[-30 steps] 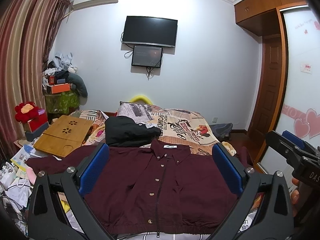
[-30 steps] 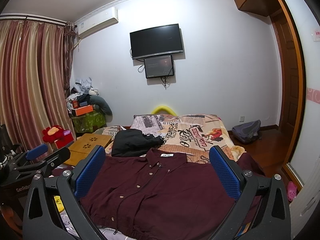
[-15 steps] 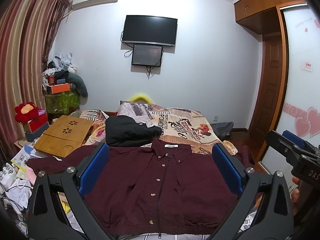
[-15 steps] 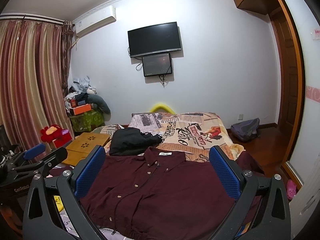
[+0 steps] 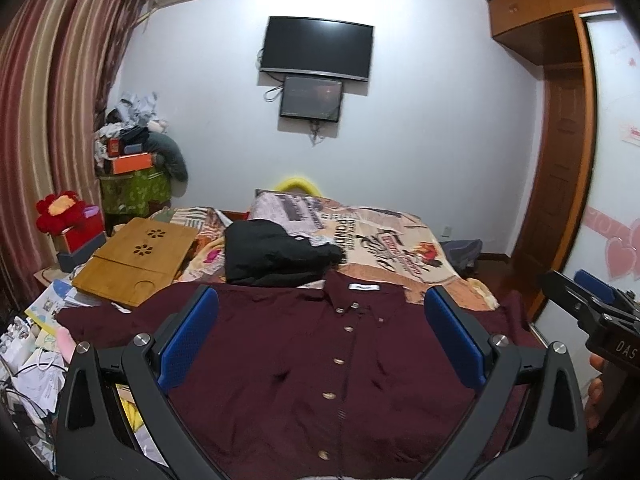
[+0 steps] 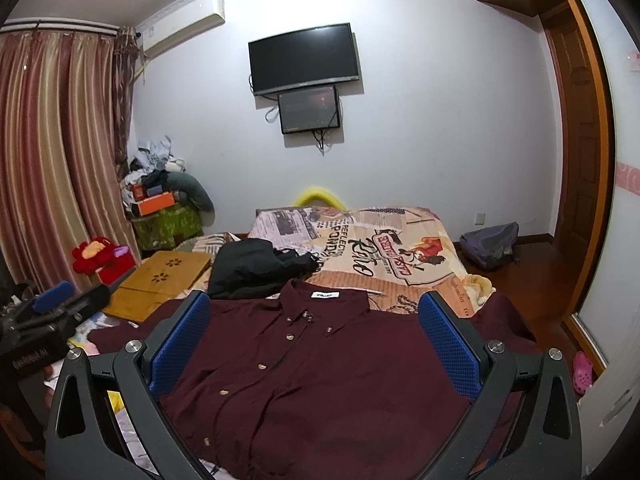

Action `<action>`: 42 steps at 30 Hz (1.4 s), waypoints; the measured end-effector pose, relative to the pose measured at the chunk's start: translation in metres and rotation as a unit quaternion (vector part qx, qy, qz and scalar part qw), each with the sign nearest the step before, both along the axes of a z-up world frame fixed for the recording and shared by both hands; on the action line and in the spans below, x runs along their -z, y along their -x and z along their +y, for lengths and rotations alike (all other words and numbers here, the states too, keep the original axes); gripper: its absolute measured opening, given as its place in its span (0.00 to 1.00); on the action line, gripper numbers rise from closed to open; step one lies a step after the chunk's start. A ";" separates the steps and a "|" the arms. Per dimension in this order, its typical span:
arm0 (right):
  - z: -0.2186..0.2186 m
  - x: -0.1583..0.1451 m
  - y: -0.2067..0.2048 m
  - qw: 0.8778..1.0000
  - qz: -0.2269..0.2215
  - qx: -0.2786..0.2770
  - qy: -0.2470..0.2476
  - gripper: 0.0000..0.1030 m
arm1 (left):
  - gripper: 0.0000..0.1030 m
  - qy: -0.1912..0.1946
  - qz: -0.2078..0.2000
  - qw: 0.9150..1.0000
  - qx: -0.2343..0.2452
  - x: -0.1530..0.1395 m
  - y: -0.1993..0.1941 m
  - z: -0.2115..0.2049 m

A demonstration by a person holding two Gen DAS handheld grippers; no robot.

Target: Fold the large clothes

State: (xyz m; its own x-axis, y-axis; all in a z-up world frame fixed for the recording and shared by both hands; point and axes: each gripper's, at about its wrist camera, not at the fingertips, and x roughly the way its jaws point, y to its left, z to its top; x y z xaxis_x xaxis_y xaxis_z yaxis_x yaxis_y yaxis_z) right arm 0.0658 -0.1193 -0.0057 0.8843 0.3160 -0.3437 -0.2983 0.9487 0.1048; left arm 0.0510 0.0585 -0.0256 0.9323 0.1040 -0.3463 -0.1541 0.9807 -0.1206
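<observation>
A dark maroon button-up shirt [image 5: 320,360] lies flat and face up on the bed, collar toward the far wall, sleeves spread to both sides. It also shows in the right wrist view [image 6: 320,372]. My left gripper [image 5: 320,340] is open and empty, held above the shirt's chest. My right gripper [image 6: 314,344] is open and empty, also above the shirt. The right gripper shows at the right edge of the left wrist view [image 5: 588,312]. The left gripper shows at the left edge of the right wrist view [image 6: 52,312].
A folded black garment [image 5: 276,252] lies just beyond the collar on the patterned bedspread [image 5: 384,236]. A bamboo lap tray [image 5: 136,264] and paper clutter [image 5: 36,360] sit to the left. A backpack [image 6: 490,244] lies on the floor by the wooden door [image 5: 560,168].
Both grippers have drifted slightly; the shirt sits a little differently in each view. The shirt itself has not moved and both grippers stay open.
</observation>
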 end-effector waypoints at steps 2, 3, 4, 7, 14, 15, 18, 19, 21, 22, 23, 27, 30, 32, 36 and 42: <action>0.001 0.004 -0.010 1.000 0.006 0.002 0.004 1.00 | 1.00 0.005 0.010 1.000 -0.013 0.005 -0.011 0.015; 0.002 0.006 -0.016 1.000 0.009 0.005 0.008 1.00 | 1.00 0.009 0.018 1.000 -0.021 0.009 -0.018 0.024; 0.003 0.009 -0.022 1.000 0.012 0.010 0.013 1.00 | 1.00 0.014 0.026 0.999 -0.029 0.013 -0.024 0.034; 0.007 0.021 -0.042 0.999 0.028 0.020 0.031 1.00 | 1.00 0.032 0.052 0.997 -0.057 0.032 -0.041 0.073; 0.012 0.046 -0.081 0.995 0.076 0.030 0.065 1.00 | 1.00 0.104 0.120 0.979 -0.126 0.086 -0.067 0.177; 0.012 0.051 -0.086 0.993 0.088 0.034 0.068 1.00 | 1.00 0.120 0.129 0.975 -0.134 0.096 -0.068 0.193; 0.012 0.061 -0.099 0.990 0.116 0.039 0.063 1.00 | 1.00 0.172 0.161 0.960 -0.154 0.125 -0.073 0.236; 0.014 0.065 -0.103 0.989 0.127 0.040 0.060 1.00 | 1.00 0.193 0.176 0.952 -0.160 0.139 -0.074 0.254; 0.014 0.071 -0.105 0.987 0.143 0.040 0.058 1.00 | 0.95 0.223 0.195 0.940 -0.171 0.159 -0.077 0.276; 0.016 0.073 -0.108 0.986 0.151 0.040 0.058 1.00 | 0.89 0.239 0.204 0.933 -0.178 0.170 -0.078 0.289; 0.016 0.077 -0.108 0.984 0.160 0.041 0.060 1.00 | 0.88 0.259 0.210 0.925 -0.181 0.182 -0.080 0.302; 0.016 0.083 -0.115 0.981 0.176 0.044 0.068 1.00 | 0.87 0.336 0.211 0.899 -0.184 0.220 -0.077 0.335; 0.017 0.086 -0.119 0.978 0.190 0.047 0.068 1.00 | 0.82 0.381 0.218 0.876 -0.200 0.250 -0.076 0.358; 0.017 0.088 -0.121 0.977 0.197 0.048 0.066 1.00 | 0.74 0.397 0.224 0.864 -0.212 0.267 -0.076 0.367; 0.020 0.091 -0.128 0.975 0.205 0.049 0.067 1.00 | 0.70 0.418 0.228 0.849 -0.227 0.292 -0.076 0.382; 0.022 0.090 -0.131 0.974 0.207 0.048 0.073 1.00 | 0.47 0.430 0.220 0.841 -0.245 0.309 -0.079 0.396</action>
